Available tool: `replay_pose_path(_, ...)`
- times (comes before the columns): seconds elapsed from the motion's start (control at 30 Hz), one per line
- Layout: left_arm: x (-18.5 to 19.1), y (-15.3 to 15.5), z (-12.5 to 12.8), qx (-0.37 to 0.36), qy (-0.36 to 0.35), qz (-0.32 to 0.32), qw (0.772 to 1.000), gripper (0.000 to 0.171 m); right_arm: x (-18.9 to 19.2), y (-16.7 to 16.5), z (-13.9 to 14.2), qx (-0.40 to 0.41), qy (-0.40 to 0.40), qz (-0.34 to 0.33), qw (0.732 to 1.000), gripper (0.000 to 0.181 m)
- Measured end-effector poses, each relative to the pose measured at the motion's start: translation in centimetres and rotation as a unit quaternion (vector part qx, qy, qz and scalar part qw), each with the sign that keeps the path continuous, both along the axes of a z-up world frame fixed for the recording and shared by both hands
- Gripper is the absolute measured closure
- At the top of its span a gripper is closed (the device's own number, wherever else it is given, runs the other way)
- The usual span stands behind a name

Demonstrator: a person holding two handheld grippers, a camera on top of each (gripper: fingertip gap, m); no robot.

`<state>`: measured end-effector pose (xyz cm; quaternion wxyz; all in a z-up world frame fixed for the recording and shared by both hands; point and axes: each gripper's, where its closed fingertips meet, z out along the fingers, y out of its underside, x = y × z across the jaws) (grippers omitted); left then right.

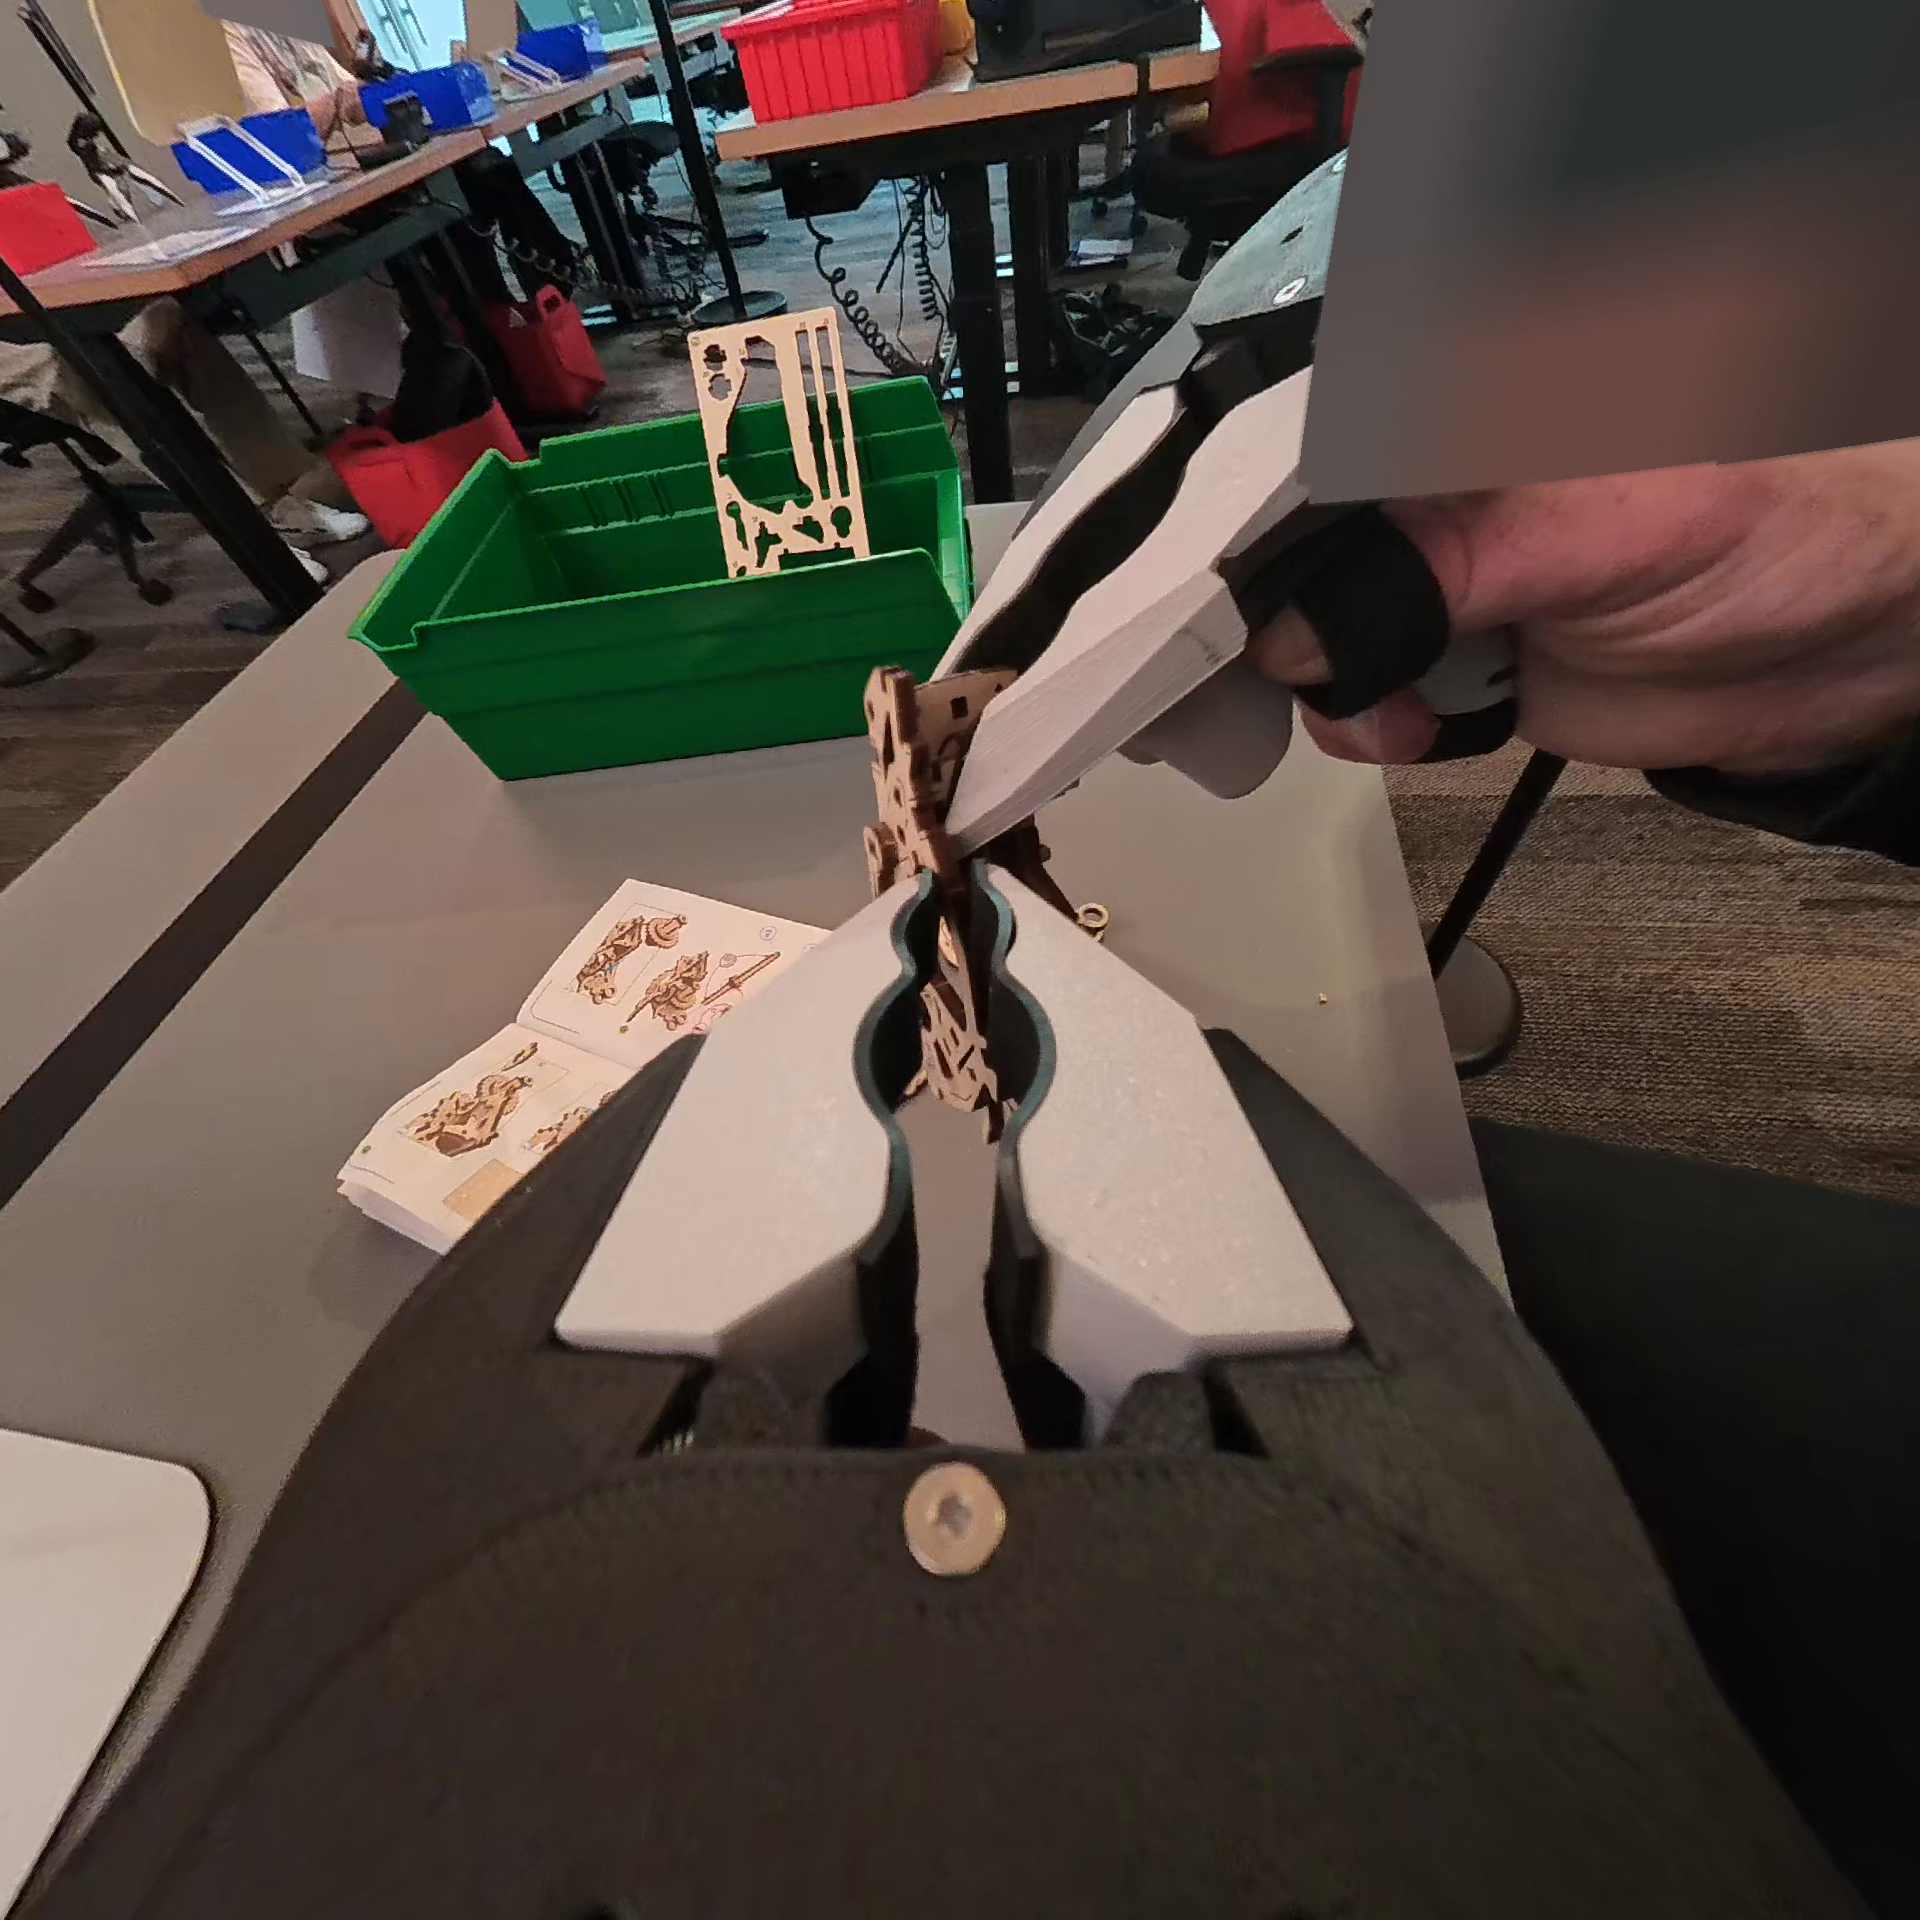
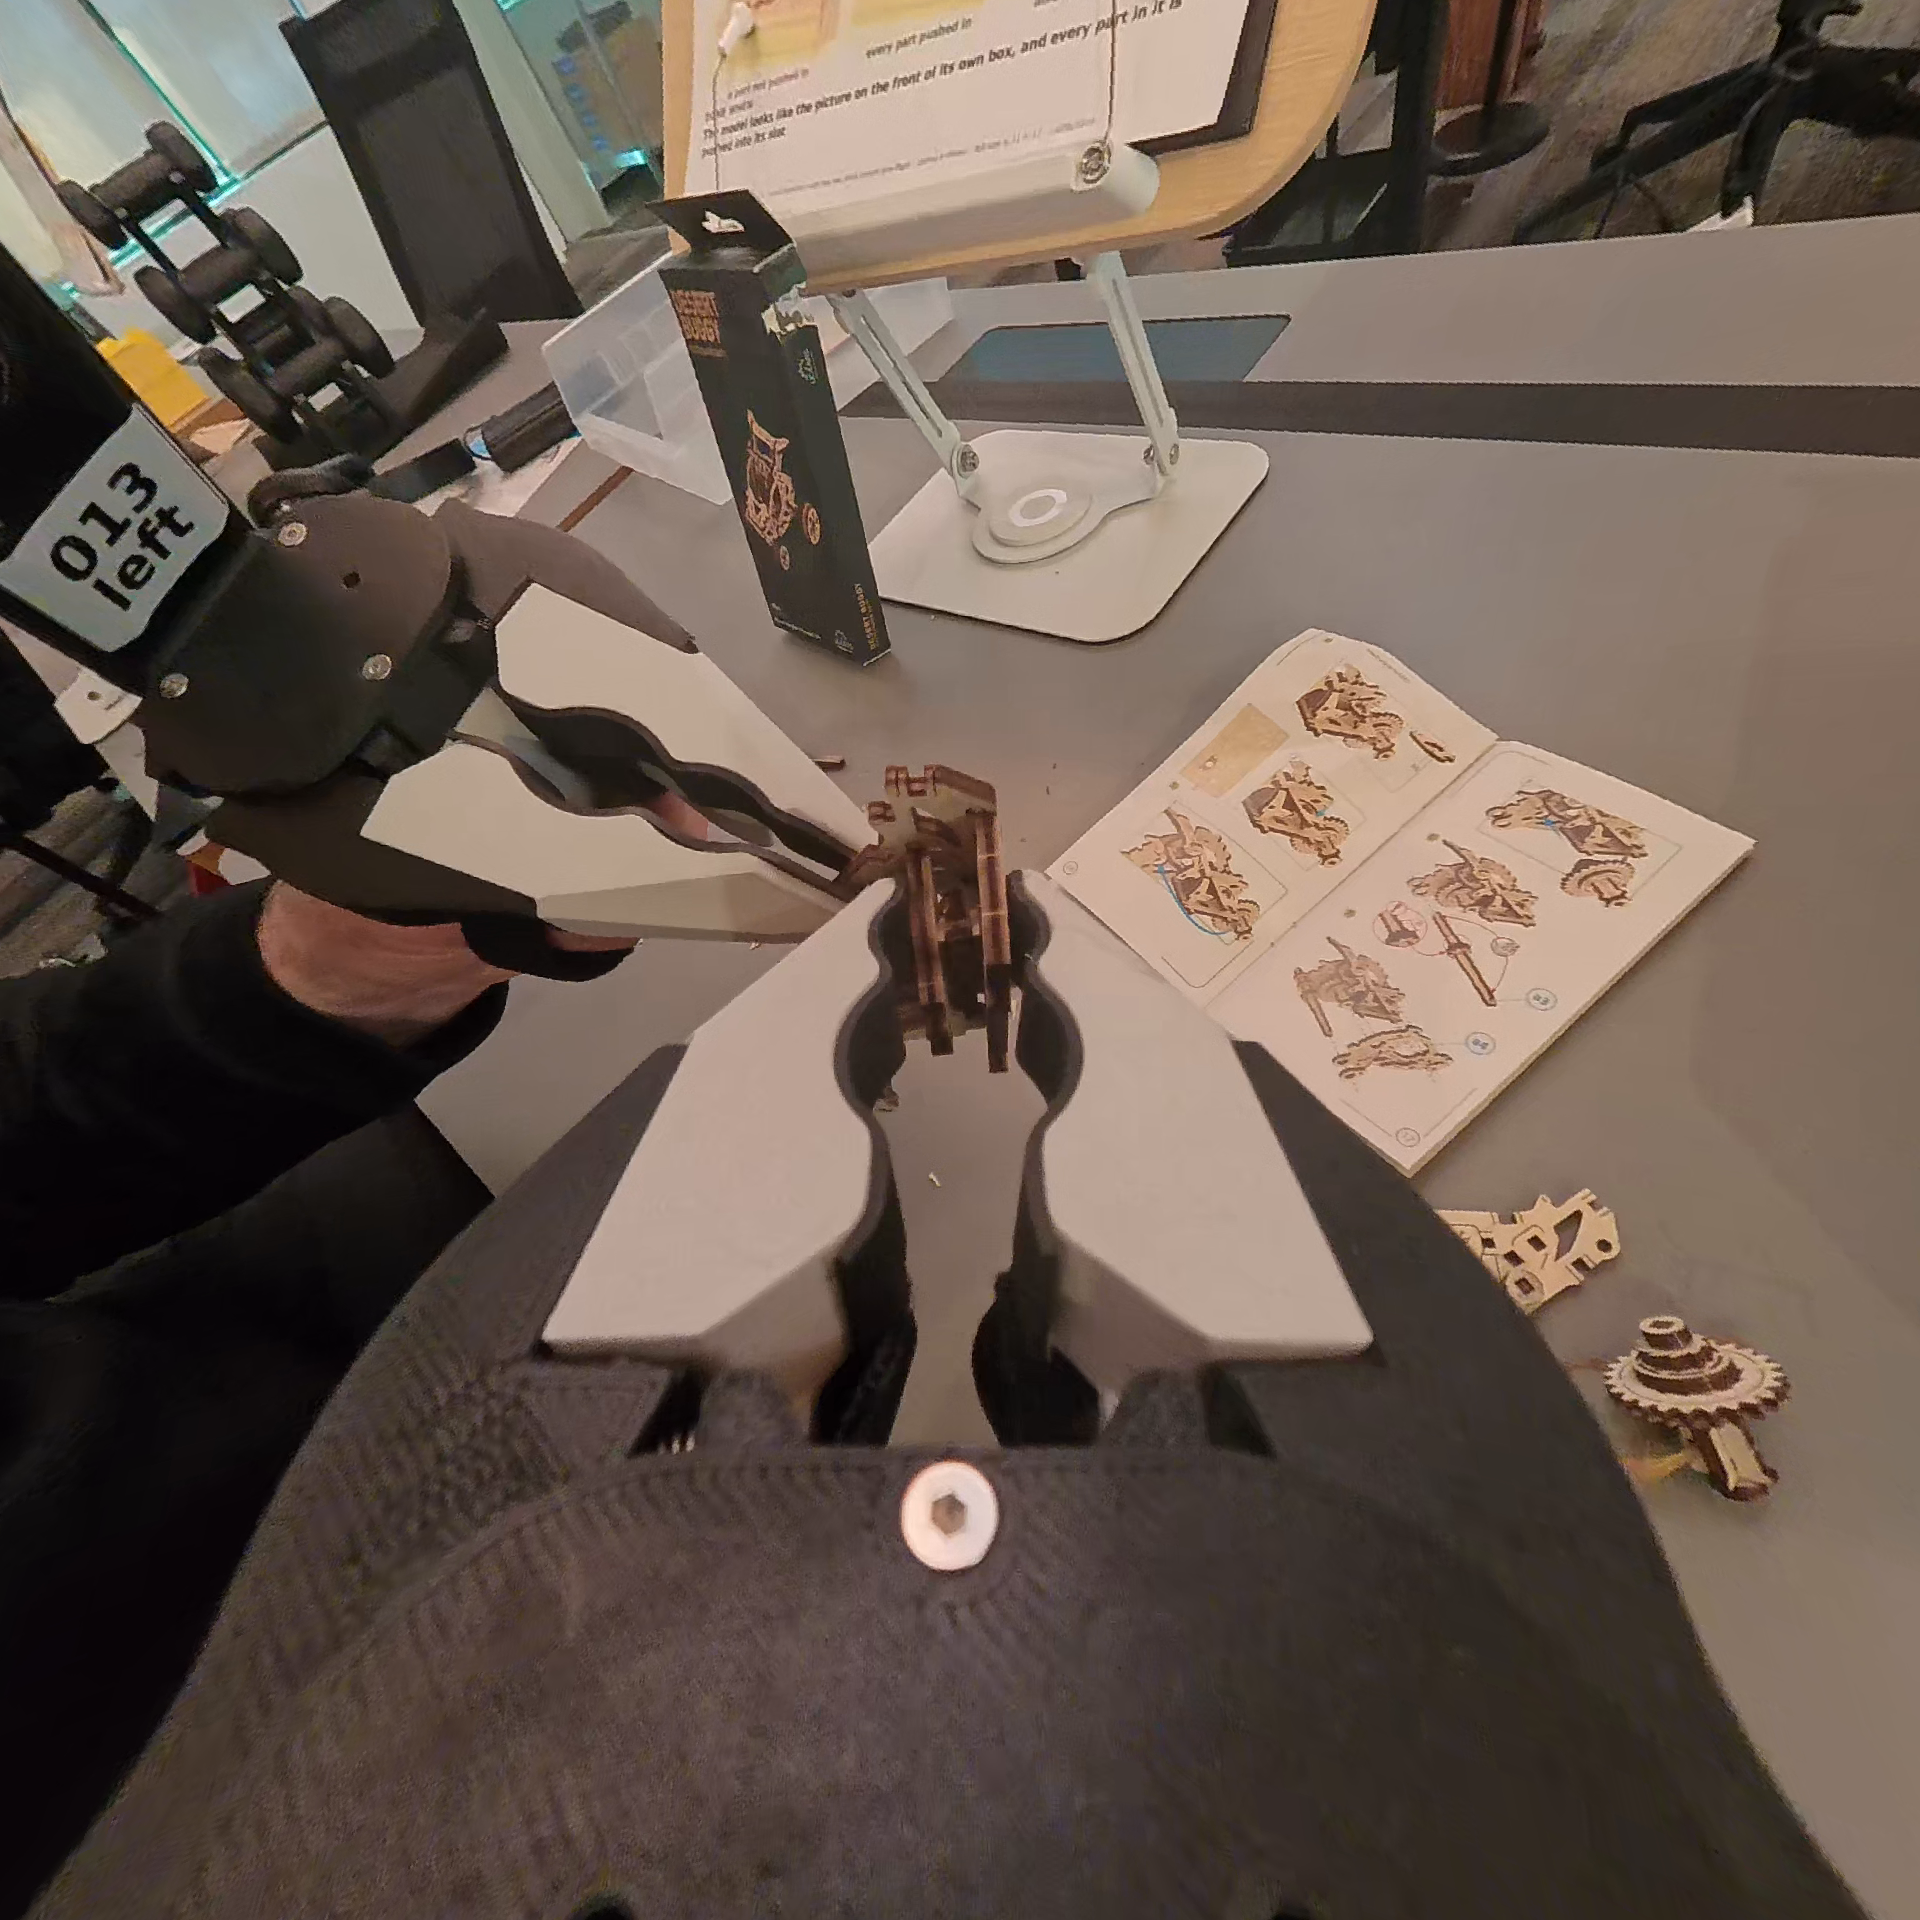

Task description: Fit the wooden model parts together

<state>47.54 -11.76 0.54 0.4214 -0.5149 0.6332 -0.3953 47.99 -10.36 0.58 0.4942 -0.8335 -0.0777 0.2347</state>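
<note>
A partly built wooden model (image 1: 914,769) is held up above the grey table (image 1: 416,883) by both grippers. My left gripper (image 1: 954,883) is shut on the model's lower part. My right gripper (image 1: 961,821) comes in from the upper right and pinches the upper part. In the right wrist view, my right gripper (image 2: 951,883) is shut across the model (image 2: 940,810), and my left gripper (image 2: 847,868) grips its left side. A loose flat wooden part (image 2: 1538,1252) and a wooden gear assembly (image 2: 1694,1392) lie on the table to the right.
An open instruction booklet (image 2: 1403,883) lies beside the grippers, also visible in the left wrist view (image 1: 582,1029). A green bin (image 1: 665,623) holds a punched-out wood sheet (image 1: 779,447). A black product box (image 2: 774,457) and a board on a metal stand (image 2: 1070,520) stand behind. Left and right tips are no more than a few centimetres apart. The wooden gear assembly (image 2: 1694,1392) is about 20 cm from both grippers' fingertips.
</note>
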Motion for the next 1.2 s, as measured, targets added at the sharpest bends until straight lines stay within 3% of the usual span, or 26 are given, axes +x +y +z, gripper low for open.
replay_pose_path(0.47, -0.45, -0.18, -0.38, -0.044, 0.022, -0.046, 0.998, 0.169, -0.56, -0.16, -0.27, 0.014, -0.076, 0.029, 0.997, 0.168)
replay_pose_path(0.63, -0.11, -0.08, -0.07, -0.016, 0.009, -0.029, 0.999, 0.169, -0.21, 0.03, 0.11, 0.011, -0.028, 0.015, 0.999, 0.168)
replay_pose_path(0.97, 0.13, 0.2, -0.26, 0.009, -0.005, 0.006, 1.0, 0.17, 0.15, 0.11, 0.01, 0.032, -0.063, -0.007, 0.997, 0.168)
replay_pose_path(1.2, -0.07, 0.49, -0.12, 0.002, -0.02, 0.021, 1.0, 0.171, -0.25, -0.01, 0.16, 0.039, -0.042, 0.008, 0.998, 0.165)
